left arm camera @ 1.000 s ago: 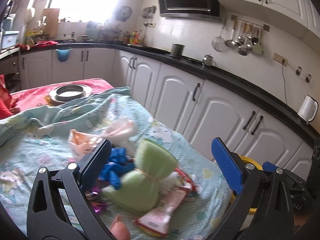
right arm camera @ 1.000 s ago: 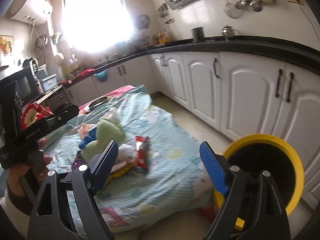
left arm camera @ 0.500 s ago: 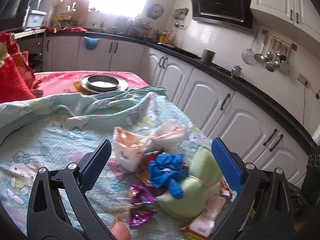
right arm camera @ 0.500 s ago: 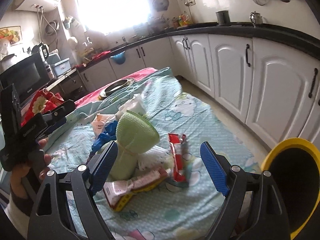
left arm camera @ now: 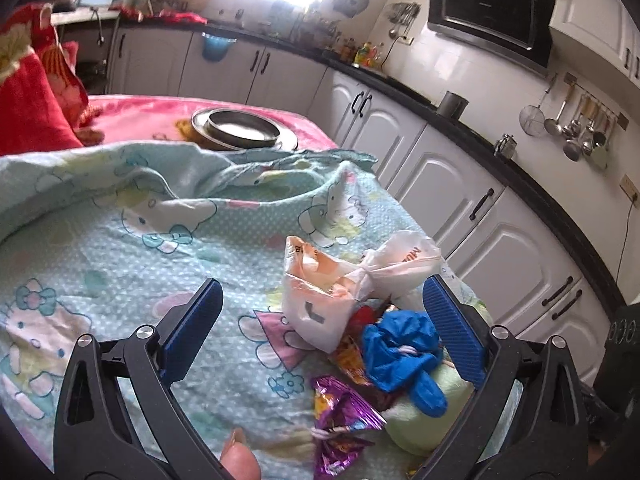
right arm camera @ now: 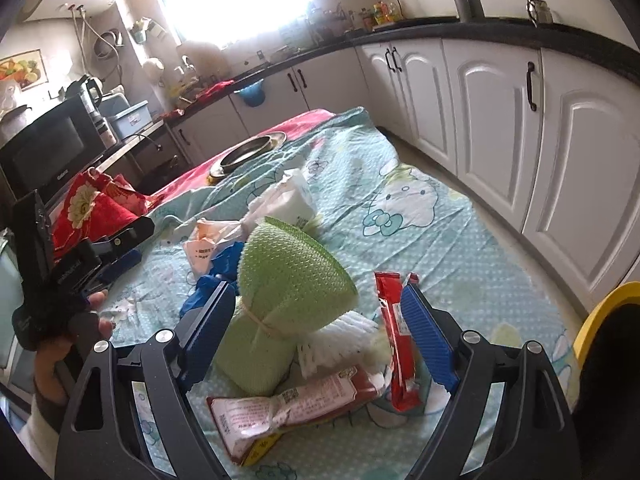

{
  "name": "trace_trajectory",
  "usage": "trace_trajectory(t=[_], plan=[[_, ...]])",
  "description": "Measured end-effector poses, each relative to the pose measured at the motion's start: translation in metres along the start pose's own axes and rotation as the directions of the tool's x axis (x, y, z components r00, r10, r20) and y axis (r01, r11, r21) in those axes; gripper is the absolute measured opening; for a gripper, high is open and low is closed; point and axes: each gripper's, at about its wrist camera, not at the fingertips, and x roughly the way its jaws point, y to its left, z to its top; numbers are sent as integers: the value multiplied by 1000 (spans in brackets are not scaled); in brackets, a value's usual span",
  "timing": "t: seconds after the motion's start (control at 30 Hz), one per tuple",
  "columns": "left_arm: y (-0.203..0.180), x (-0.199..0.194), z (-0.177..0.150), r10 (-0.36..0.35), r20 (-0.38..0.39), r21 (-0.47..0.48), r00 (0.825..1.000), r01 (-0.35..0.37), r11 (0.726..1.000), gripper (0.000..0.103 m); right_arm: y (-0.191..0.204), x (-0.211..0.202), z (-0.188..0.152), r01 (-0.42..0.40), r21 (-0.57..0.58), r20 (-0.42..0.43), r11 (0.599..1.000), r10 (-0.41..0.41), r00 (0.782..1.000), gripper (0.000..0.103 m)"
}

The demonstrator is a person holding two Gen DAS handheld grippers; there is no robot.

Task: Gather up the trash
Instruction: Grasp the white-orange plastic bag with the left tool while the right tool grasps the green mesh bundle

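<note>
A pile of trash lies on a table under a light blue cartoon cloth (left arm camera: 120, 240). In the left wrist view I see a white knotted plastic bag (left arm camera: 344, 280), a blue crumpled bag (left arm camera: 400, 352), a purple wrapper (left arm camera: 340, 420) and a green foam bundle (left arm camera: 424, 416). My left gripper (left arm camera: 320, 320) is open just in front of the white bag. In the right wrist view my right gripper (right arm camera: 316, 332) is open, its jaws on either side of the green foam bundle (right arm camera: 288, 280), with a red wrapper (right arm camera: 394, 336) and a pink packet (right arm camera: 296, 404) beside it.
A yellow-rimmed bin (right arm camera: 600, 320) stands on the floor at the right of the table. A metal dish (left arm camera: 244, 128) sits on the pink cloth at the far end. A red bag (left arm camera: 28, 108) is at the left. White cabinets (right arm camera: 520, 128) line the right wall.
Both grippers have turned left, away from the yellow bin, and moved in over the trash pile. The right gripper now straddles the green bundle; the left faces the white bag.
</note>
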Motion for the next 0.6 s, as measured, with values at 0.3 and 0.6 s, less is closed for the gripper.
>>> trace_trajectory(t=[0.3, 0.6], plan=[[23, 40, 9, -38, -111, -108, 993, 26, 994, 92, -3, 24, 7, -50, 22, -44, 999, 51, 998, 82], [33, 66, 5, -117, -185, -190, 976, 81, 978, 92, 7, 34, 7, -96, -6, -76, 995, 95, 993, 81]])
